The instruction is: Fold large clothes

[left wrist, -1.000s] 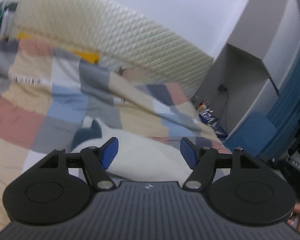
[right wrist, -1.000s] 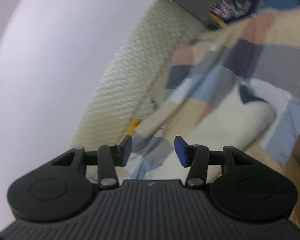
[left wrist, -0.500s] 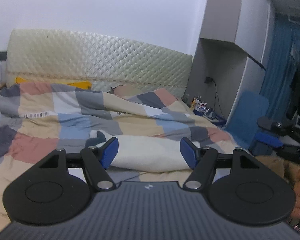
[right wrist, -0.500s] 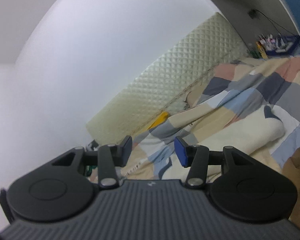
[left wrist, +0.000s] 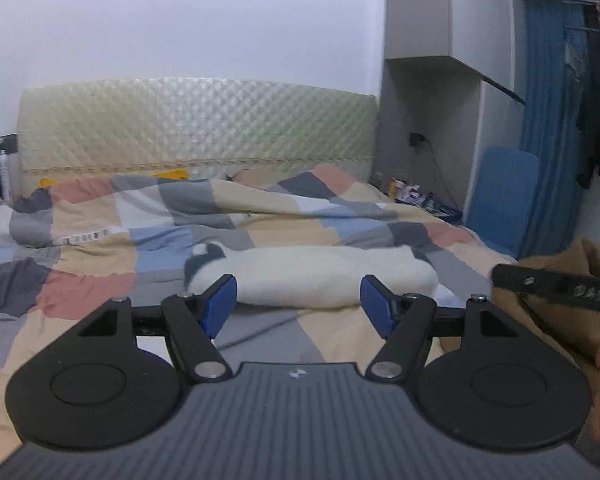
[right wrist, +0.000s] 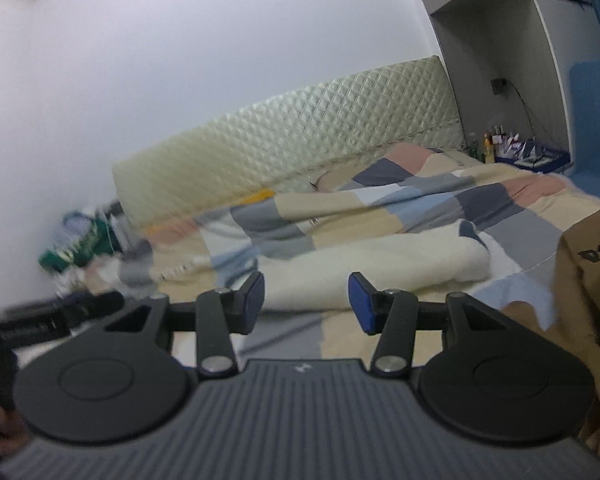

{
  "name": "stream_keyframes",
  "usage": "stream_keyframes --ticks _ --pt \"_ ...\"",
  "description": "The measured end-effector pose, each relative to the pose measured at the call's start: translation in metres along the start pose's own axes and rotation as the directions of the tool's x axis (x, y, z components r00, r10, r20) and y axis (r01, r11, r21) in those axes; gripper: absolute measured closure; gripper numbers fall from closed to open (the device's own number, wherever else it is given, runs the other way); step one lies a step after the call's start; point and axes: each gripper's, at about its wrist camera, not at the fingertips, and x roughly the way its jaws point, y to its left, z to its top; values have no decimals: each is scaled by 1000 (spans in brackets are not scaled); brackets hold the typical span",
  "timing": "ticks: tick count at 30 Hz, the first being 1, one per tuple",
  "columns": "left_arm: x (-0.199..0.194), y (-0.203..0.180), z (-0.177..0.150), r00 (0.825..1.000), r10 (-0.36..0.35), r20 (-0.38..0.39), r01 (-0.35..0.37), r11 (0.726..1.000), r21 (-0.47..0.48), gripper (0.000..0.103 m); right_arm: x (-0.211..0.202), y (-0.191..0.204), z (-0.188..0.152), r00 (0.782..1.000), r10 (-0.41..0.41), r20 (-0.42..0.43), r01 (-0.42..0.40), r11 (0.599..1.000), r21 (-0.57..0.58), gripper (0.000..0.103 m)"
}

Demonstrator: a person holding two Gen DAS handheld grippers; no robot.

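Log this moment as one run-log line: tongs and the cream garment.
left tongs: open, empty | right tongs: open, empty | cream garment: lying bunched on patchwork quilt, untouched

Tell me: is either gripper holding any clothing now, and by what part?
Nothing is held. The left gripper and right gripper are open and empty; the cream garment lies beyond on the bed.

Bed with quilted cream headboard [left wrist: 196,120]; rumpled patchwork duvet [left wrist: 100,248] of beige, grey, blue and pink squares covers it. Rolled cream fleece garment [left wrist: 320,276] lies across duvet.
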Motion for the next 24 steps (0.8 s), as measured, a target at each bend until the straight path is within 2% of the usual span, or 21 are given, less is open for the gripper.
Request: stream_keyframes --ticks 3,6,12,17,24 --pt "-2 -10 -14 1000 -3 -1 3 999 32 30 -2 4 -16 1000 -10 -8 10 999 -31 53" --pt "-3 -13 -25 1000 -27 -14 27 1000 11 30 -5 7 -29 1000 -22 -17 21 998 -57 53" --pt "-1 -13 -42 1000 -3 -31 2 1000 -12 30 -8 6 -43 999 -50 -15 49 996 -71 53" --pt "3 -9 -45 999 14 -44 -14 1000 -9 30 -8 2 -48 997 -64 -37 62 996 -64 53" --pt "7 -12 -47 998 37 -53 -37 999 5 30 -10 2 -54 995 -94 -26 92 993 -76 53"
